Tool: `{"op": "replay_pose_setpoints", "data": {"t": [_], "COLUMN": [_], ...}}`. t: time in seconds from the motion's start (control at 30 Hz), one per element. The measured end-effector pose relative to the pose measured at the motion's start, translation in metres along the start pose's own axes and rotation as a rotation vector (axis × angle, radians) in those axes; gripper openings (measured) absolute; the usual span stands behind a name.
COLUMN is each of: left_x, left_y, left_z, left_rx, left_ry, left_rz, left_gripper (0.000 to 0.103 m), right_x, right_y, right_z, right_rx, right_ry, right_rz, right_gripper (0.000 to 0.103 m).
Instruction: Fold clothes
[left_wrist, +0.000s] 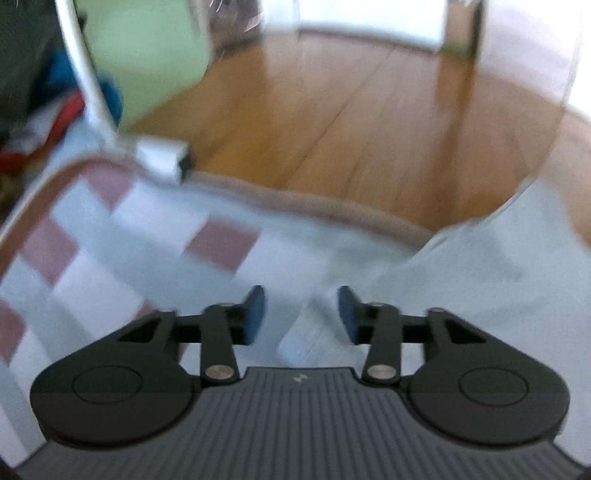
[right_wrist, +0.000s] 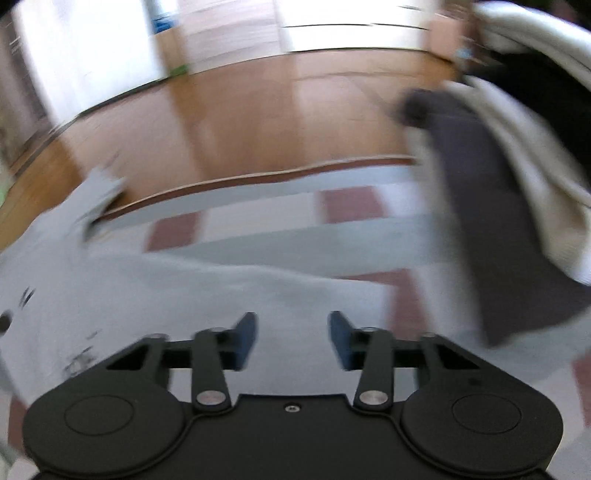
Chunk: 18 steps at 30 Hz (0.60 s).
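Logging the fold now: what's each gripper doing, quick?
Left gripper: open, holding nothing; pale garment lies beyond its tips.
Right gripper: open, holding nothing, over the pale garment.

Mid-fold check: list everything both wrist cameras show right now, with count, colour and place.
light garment: one, pale grey-white with small dark marks, spread on the mat under both grippers
checked mat: one, white, grey and dull red squares with a tan border, on the floor
dark cloth: one, charcoal, right side of the right wrist view, on a cream cloth
cream cloth: one, off-white, far right
wooden floor: brown, beyond the mat
green panel: one, pale green, upper left
white bar: one, slanted, upper left
left gripper: black, blue pads, jaws apart, pads off the garment
right gripper: same build, jaws apart, nothing between them
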<state>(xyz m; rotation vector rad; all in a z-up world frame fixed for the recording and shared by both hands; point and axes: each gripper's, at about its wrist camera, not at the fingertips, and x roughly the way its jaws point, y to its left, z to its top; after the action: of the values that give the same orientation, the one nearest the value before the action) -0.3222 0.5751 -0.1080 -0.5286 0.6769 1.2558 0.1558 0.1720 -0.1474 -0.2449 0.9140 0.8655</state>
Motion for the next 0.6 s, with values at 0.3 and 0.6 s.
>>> {"op": "replay_pose_setpoints", "data": {"t": [0.3, 0.6], "left_x": [-0.029, -0.047], "left_y": [-0.101, -0.180], "left_z": [-0.032, -0.069], "left_rx": [0.110, 0.393], "left_ry": [0.169, 0.172], "left_rz": [-0.477, -0.458], "left_gripper": [0.048, 0.048], "right_x": [0.034, -0.003], "right_y": [-0.033, -0.015], "right_z": [-0.001, 0.009], "right_rx": [0.083, -0.102], "right_ry": [0.031, -0.217], "right_rz": [-0.025, -0.095], "right_gripper": [0.061, 0.004]}}
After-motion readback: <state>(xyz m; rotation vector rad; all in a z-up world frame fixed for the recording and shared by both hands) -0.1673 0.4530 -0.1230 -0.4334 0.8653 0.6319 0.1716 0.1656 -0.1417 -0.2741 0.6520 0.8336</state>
